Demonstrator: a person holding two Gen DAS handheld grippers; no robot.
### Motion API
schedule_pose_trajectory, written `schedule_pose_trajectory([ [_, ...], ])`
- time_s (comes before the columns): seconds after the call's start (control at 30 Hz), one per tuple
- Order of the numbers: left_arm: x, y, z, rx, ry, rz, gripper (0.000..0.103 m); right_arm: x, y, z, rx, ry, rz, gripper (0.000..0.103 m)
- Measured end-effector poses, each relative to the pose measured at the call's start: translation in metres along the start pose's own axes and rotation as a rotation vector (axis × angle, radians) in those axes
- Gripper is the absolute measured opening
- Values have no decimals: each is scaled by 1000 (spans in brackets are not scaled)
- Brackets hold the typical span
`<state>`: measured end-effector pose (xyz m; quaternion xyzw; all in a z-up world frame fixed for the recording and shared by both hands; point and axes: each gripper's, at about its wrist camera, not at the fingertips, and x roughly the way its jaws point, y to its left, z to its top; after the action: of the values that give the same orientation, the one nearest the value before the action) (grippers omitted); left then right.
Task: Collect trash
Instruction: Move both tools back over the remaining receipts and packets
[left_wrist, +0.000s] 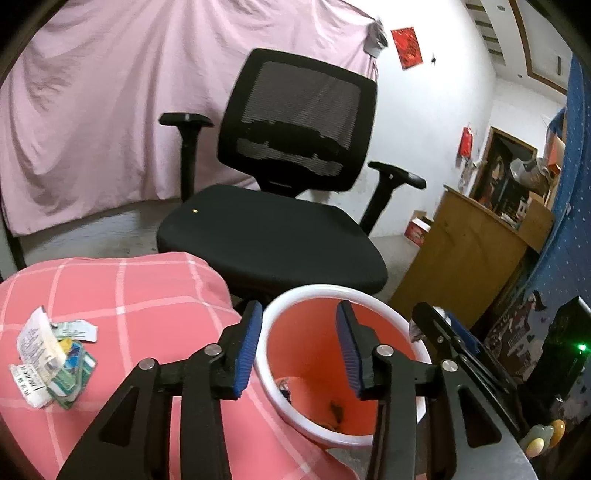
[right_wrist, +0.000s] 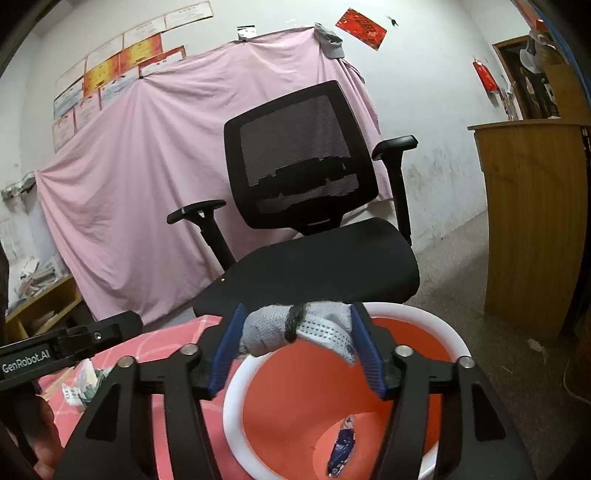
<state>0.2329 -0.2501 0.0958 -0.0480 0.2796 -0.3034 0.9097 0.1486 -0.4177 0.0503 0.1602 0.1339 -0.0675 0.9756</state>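
An orange bin with a white rim (left_wrist: 332, 291) stands at the edge of a pink checked cloth (left_wrist: 129, 295). My left gripper (left_wrist: 299, 350) hovers open over the bin's near-left rim, with nothing between its blue pads. A pile of paper scraps and wrappers (left_wrist: 55, 365) lies on the cloth to its left. My right gripper (right_wrist: 295, 347) is over the bin rim (right_wrist: 236, 387), shut on a grey-white cloth wad (right_wrist: 299, 330) that spans from pad to pad. A blue wrapper (right_wrist: 341, 446) lies at the bin's bottom. The right gripper (left_wrist: 443, 325) shows past the bin's right rim.
A black mesh office chair (left_wrist: 280, 229) stands just behind the bin, in front of a hanging pink sheet (left_wrist: 92, 110). A wooden cabinet (right_wrist: 532, 221) is at the right, with bare floor (right_wrist: 461, 280) between it and the chair. A hand (right_wrist: 37, 424) shows at lower left.
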Motion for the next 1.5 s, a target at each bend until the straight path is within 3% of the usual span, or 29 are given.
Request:
schedule_pose_trajectory([
  [0.07, -6, 5, 0, -7, -20, 22, 40, 0, 3, 0, -3, -2, 4, 64],
  [0.17, -16, 12, -2, -17, -47, 51, 43, 0, 8, 1, -6, -9, 13, 74],
  [0.33, -39, 32, -9, -57, -117, 121, 60, -2, 19, 2, -9, -36, 43, 83],
  [0.43, -55, 48, -14, -86, -166, 178, 83, -6, 30, 2, -21, -66, 77, 90],
  [0.5, -72, 60, -20, -117, -239, 239, 101, -10, 37, 3, -31, -92, 103, 103],
  [0.67, -102, 89, -30, -171, -314, 393, 101, -20, 59, 3, -76, -159, 167, 103],
  [0.83, -133, 111, -46, -172, -382, 469, 101, -28, 85, 0, -117, -205, 228, 103],
  [1.2, -182, 139, -74, -124, -471, 577, 101, -32, 150, -17, -239, -248, 349, 103],
  [1.5, -195, 161, -90, -64, -492, 655, 101, -18, 194, -39, -360, -201, 418, 103],
])
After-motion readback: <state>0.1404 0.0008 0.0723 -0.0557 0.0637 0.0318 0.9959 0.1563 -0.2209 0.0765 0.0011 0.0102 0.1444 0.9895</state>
